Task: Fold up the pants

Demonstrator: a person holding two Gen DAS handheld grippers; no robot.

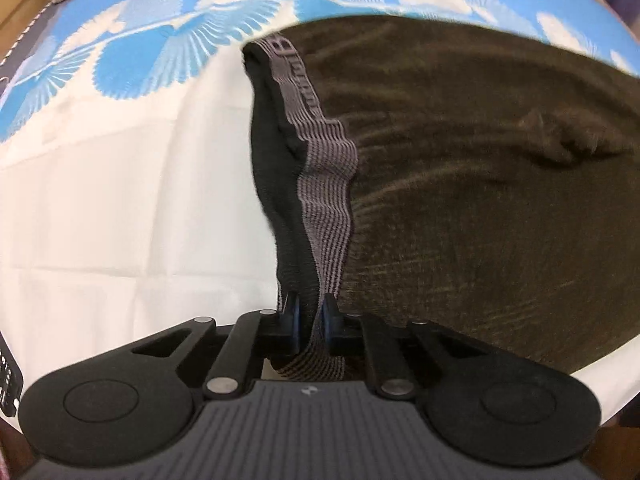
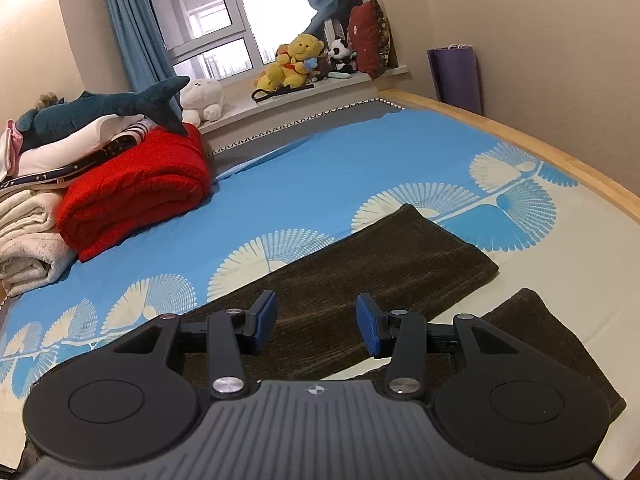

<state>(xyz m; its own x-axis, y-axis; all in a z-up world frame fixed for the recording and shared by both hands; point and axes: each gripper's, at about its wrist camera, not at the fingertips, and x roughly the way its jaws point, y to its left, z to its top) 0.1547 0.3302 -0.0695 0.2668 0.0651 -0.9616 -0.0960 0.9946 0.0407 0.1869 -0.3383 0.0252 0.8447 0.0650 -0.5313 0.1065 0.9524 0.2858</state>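
Note:
Dark brown pants (image 1: 460,184) lie spread on the blue and white bedsheet (image 1: 120,160). Their grey striped waistband (image 1: 320,152) runs toward me, and my left gripper (image 1: 310,320) is shut on it, with the band pinched between the blue pads. In the right wrist view the two pant legs (image 2: 360,276) stretch away over the sheet, one further leg (image 2: 532,328) at the right. My right gripper (image 2: 316,320) hovers above the near leg with its jaws apart and nothing between them.
A red folded quilt (image 2: 136,196), stacked blankets and a plush shark (image 2: 100,110) sit at the left of the bed. Soft toys (image 2: 296,60) line the windowsill. The wooden bed frame (image 2: 540,148) runs along the right, with a purple bag (image 2: 456,76) against the wall.

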